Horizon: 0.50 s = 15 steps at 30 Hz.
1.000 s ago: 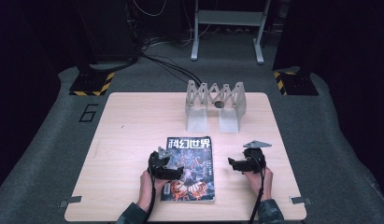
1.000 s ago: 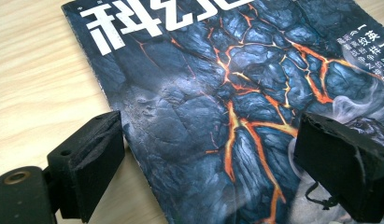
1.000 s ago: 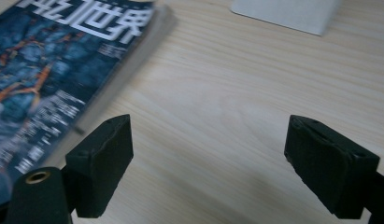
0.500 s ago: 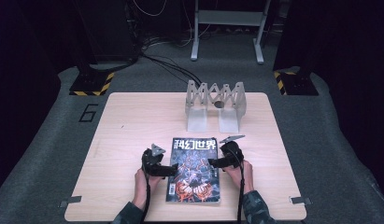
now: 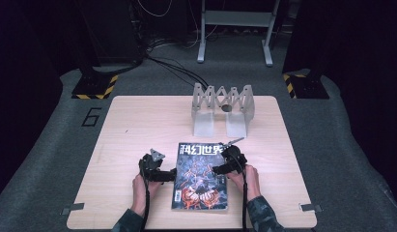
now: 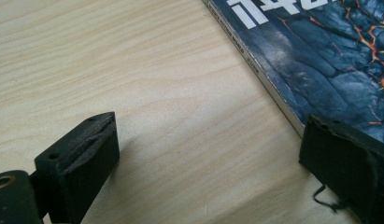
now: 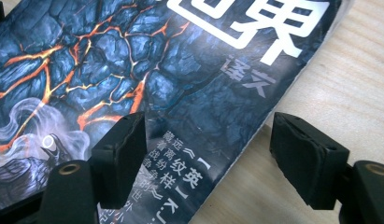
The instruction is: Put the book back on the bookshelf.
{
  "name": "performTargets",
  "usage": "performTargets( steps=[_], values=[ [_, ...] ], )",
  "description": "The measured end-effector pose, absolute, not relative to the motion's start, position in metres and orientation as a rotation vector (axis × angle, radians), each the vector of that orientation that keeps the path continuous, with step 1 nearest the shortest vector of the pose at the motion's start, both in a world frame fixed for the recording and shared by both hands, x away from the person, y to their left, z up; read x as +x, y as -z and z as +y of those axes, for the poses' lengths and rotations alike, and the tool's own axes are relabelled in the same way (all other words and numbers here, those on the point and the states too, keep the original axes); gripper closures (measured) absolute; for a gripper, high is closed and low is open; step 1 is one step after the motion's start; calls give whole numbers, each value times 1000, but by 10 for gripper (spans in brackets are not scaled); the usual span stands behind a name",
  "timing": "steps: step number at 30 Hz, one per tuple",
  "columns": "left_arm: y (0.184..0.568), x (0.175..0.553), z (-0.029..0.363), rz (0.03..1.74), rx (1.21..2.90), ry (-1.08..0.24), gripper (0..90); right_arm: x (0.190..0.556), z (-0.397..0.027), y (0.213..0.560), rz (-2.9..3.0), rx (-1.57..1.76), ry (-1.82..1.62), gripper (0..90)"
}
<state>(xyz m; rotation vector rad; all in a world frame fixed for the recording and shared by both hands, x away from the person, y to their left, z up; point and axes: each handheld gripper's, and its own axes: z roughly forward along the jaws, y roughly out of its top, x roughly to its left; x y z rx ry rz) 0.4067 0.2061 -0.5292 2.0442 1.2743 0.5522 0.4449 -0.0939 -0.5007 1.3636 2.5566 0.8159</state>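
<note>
A magazine [image 5: 201, 193] with a dark blue cover, orange cracks and white characters lies flat near the table's front edge. My left gripper [image 5: 173, 174] is at its spine side with the jaws wide open. In the left gripper view [image 6: 208, 172] one jaw is over bare wood and the other is at the spine [image 6: 273, 88]. My right gripper [image 5: 216, 170] reaches in over the right edge. In the right gripper view [image 7: 213, 158] one jaw is over the cover [image 7: 110, 70] and one over the table. The page edge lies between them, untouched by the pads. These jaws have just been closing.
A grey zigzag rack [image 5: 222, 108] on two feet stands at the back centre of the wooden table [image 5: 138, 125]. A person's hands and camouflage sleeves come in from the bottom edge. Dark floor with cables and stands surrounds the table.
My right gripper has moved left from the bare table onto the magazine's right edge, its jaws narrower. My left gripper has slid left off the cover to the spine side.
</note>
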Motion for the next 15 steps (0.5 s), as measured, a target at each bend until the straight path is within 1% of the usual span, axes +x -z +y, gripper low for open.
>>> performTargets(
  steps=[9,15],
  values=[
    [531,405,206,1278,2021,-560,48,446,-93,499,2568,1377,-813,315],
    [531,405,206,1270,2022,-559,51,449,-101,500,2575,1398,-888,352]
  ],
)
